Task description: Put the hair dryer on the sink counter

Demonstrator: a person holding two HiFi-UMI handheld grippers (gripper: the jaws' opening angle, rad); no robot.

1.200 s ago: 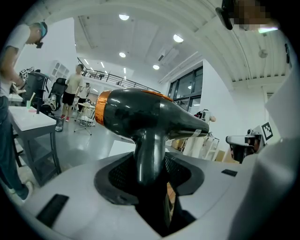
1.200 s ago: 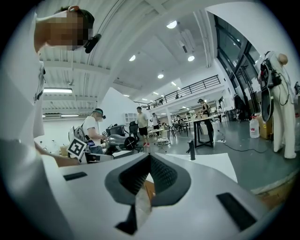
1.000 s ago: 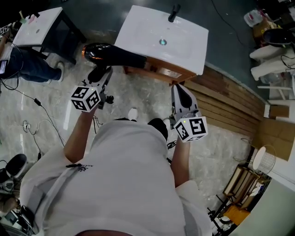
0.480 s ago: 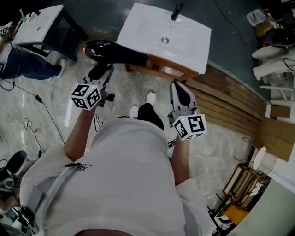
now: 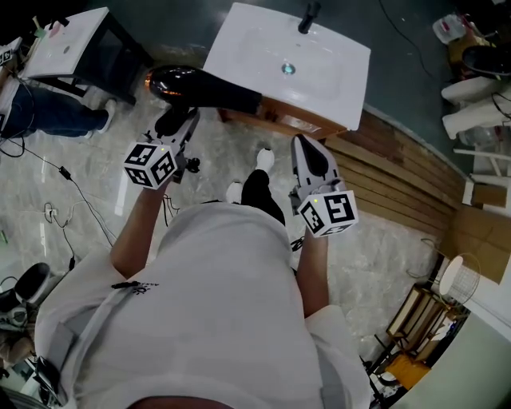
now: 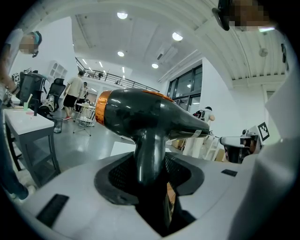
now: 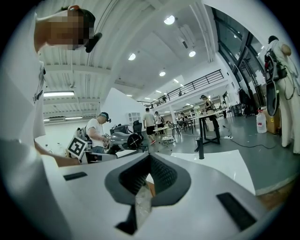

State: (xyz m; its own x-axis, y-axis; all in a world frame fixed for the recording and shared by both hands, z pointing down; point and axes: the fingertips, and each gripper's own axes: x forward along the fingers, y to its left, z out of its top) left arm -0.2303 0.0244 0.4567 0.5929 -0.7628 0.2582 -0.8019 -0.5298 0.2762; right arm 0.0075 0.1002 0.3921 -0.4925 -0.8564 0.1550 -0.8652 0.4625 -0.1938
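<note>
A black hair dryer (image 5: 200, 89) with an orange ring at its rear hangs in the air just left of the white sink counter (image 5: 335, 80). Its nozzle reaches the counter's front left corner. My left gripper (image 5: 177, 126) is shut on the dryer's handle from below. In the left gripper view the handle (image 6: 149, 154) stands upright between the jaws, with the body (image 6: 150, 117) across the top. My right gripper (image 5: 307, 160) hovers in front of the counter with its jaws together and nothing in them. The right gripper (image 7: 146, 183) shows only a thin slit.
A black faucet (image 5: 310, 16) stands at the back of the basin. A second white table (image 5: 64, 44) and a seated person (image 5: 48, 112) are at the far left. Cables (image 5: 72, 208) trail on the floor. Wooden slats (image 5: 391, 176) lie at the right.
The person has stepped forward, one shoe now ahead near the counter base. Both grippers and the dryer have crept slightly toward the sink. The grip is unchanged.
</note>
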